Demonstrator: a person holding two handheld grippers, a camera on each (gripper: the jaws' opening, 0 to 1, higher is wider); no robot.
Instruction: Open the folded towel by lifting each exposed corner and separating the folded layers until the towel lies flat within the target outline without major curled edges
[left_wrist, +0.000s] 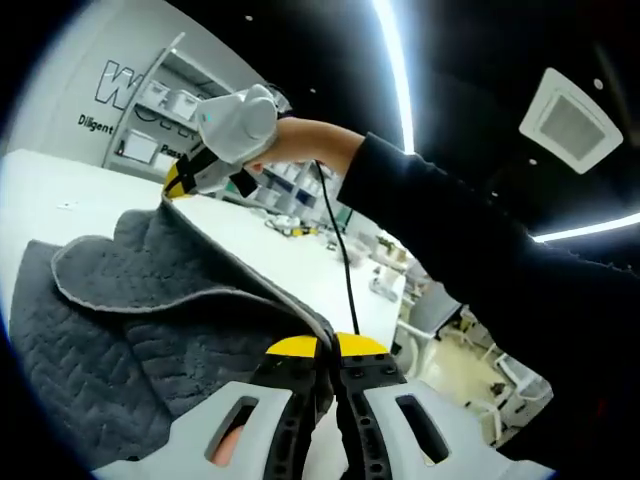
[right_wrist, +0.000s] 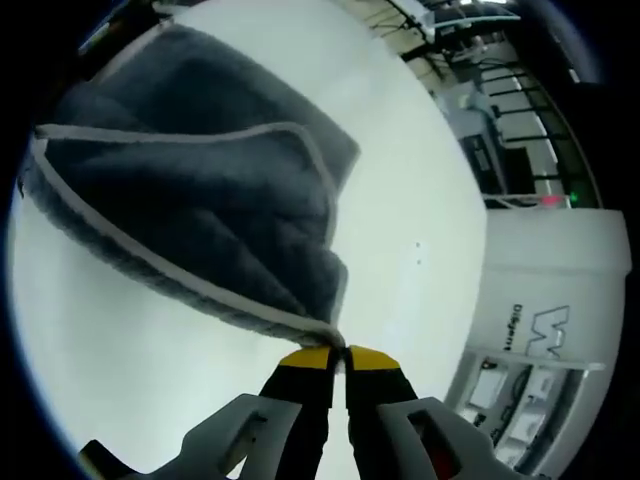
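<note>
The dark grey towel (left_wrist: 130, 320) with a pale hem hangs lifted between both grippers, still partly folded in layers. My left gripper (left_wrist: 328, 350) is shut on one towel edge at the bottom of the left gripper view. Further off in that view, the right gripper (left_wrist: 180, 185), held by a person's hand, pinches another corner above the white table (left_wrist: 60, 190). In the right gripper view the towel (right_wrist: 190, 170) spreads away from my right gripper (right_wrist: 338, 352), which is shut on its hemmed corner, over the white table (right_wrist: 400, 150).
A dark sleeve (left_wrist: 480, 260) and a black cable (left_wrist: 338, 240) cross the left gripper view. Shelves with white boxes (left_wrist: 160, 120) stand behind the table; small items (left_wrist: 290, 228) lie at its far edge. Shelving (right_wrist: 510, 400) and racks (right_wrist: 500, 110) lie beyond the table.
</note>
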